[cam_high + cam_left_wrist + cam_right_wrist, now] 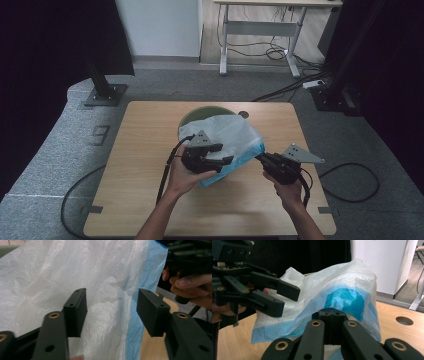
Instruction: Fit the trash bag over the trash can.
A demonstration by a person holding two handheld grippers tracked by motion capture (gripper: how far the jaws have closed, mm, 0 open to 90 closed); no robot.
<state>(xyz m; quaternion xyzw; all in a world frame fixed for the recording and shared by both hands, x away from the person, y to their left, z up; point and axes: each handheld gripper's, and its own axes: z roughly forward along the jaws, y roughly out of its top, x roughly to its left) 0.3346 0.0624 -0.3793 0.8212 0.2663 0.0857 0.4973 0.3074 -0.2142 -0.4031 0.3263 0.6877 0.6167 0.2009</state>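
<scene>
Plastic bag (227, 140) draped over green bin (200, 116), pinched at one edge.

Lying mid-desk (140, 150), white with a blue rim, spread across the bin's near side. At the bag's right edge: right gripper (264, 159), jaws fully closed on the blue-edged film, pads meeting with plastic between them in the right gripper view. At the bag's left front: left gripper (222, 156), jaws parted wide around a fold of white film, pads (75, 312) not pressing on it. Beyond the bag's far right corner: a round hole (243, 114) in the desk.
</scene>
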